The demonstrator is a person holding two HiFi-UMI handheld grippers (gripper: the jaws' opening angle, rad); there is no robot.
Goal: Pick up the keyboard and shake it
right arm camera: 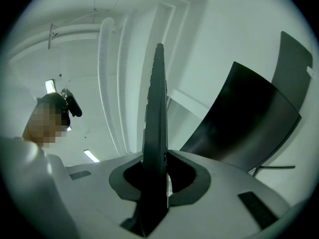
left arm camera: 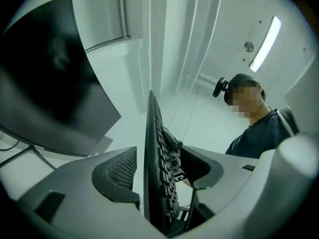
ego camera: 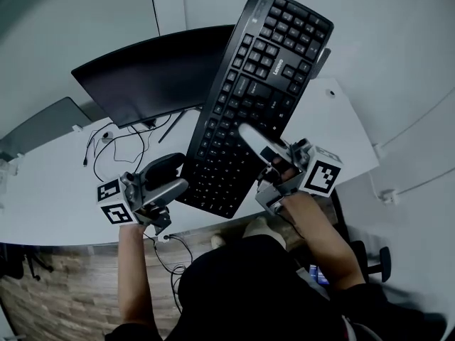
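keyboard (ego camera: 256, 98): hanging tilted above the desk, keys facing the head camera, long axis running from 7 o'clock up to 1 o'clock in the head view. Looks like a one-sided hold, so I'm judging it likely to pivot if shaken as is.
right gripper (ego camera: 256, 138): biting the keyboard's long edge at 4 o'clock, pads pressing on both faces, carrying the whole load. Advising it keeps that bite firm and drives the shake from the wrist in short strokes.
left gripper (ego camera: 178, 176): sitting at the keyboard's near end, 8 o'clock. Fingers are standing wide apart with the board passing edge-on between them and no pad pressing on it. Advising it closes square on that end before any hard shaking, pads on the frame rather than on loose keycaps.
room: white walls and ceiling showing in both gripper views, strip light (left arm camera: 264, 44) glowing at 1 o'clock in the left gripper view.
desk (ego camera: 57, 190): white top lying under everything, wood-look floor (ego camera: 64, 290) showing past its near edge at 7 o'clock.
monitor (ego camera: 149, 84): screen dark, standing at 10 o'clock of the keyboard. The board's far half is overlapping it in the head view, so I'm advising strokes away from it.
cables (ego camera: 117, 144): trailing on the desk at 9 o'clock, below the monitor.
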